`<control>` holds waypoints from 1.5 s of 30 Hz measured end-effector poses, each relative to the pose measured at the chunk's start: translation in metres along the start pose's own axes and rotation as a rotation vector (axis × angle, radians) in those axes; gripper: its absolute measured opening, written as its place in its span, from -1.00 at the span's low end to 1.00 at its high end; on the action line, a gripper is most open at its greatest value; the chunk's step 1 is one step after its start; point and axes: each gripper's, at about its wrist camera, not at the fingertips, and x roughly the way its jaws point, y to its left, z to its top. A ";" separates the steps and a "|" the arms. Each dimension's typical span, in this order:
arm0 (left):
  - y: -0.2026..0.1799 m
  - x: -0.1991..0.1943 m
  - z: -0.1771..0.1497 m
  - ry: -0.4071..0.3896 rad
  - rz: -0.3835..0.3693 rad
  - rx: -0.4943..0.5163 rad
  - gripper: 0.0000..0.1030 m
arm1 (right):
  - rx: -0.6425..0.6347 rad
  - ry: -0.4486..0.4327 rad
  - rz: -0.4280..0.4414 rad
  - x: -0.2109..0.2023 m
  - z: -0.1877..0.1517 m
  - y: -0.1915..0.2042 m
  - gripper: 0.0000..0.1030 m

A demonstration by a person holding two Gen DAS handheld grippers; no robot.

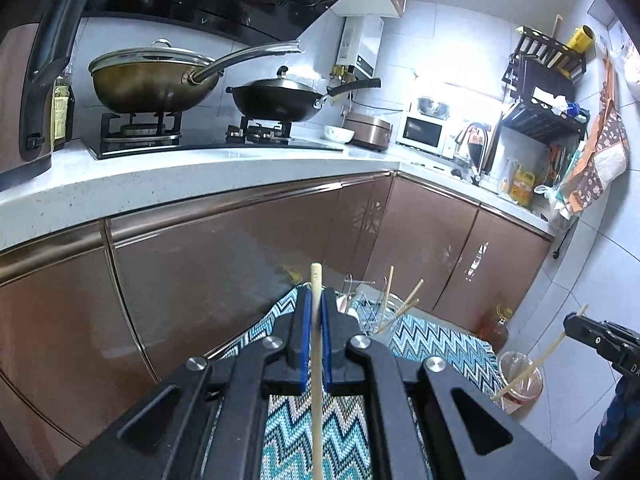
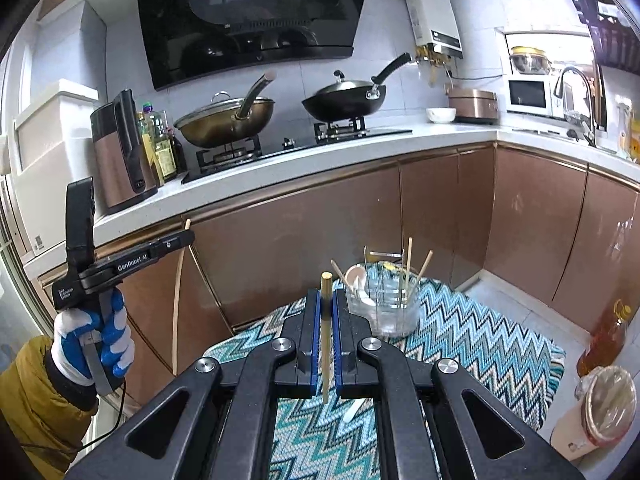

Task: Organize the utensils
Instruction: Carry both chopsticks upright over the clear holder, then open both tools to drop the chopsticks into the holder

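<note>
Lower centre of both wrist views: a table draped in a teal, white and grey zigzag-patterned woven cloth (image 2: pixel 480 344), the largest item of the work area, set before brown glossy cabinet doors (image 1: pixel 224 280). Toward the cloth's far edge stands a clear glass utensil holder with a wire insert (image 2: pixel 386 304), already containing several pale wooden chopsticks (image 2: pixel 409 264) leaning at different angles and a white ceramic spoon (image 2: pixel 356 276). At bottom centre of the left wrist view, the left gripper (image 1: pixel 316 308) is clenched on a pale bamboo chopstick (image 1: pixel 316 360), held roughly upright, its blunt end standing above the fingertips. At bottom centre of the right wrist view, the right gripper (image 2: pixel 327 300) likewise clamps a second, yellower chopstick (image 2: pixel 325 340), also upright.

Handling, by judgement: each chopstick is light, stiff and smooth, so it may pivot or slip between the blue pads (image 2: pixel 318 320). A hold near mid-length appears best for steering the lower tip into the holder. Glass and spoon are fragile; contact with them should be gentle.
</note>
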 end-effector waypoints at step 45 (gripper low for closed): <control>-0.095 0.279 -0.014 -0.428 0.162 -0.043 -0.91 | -0.049 -0.070 -0.060 0.239 0.037 -0.121 -0.90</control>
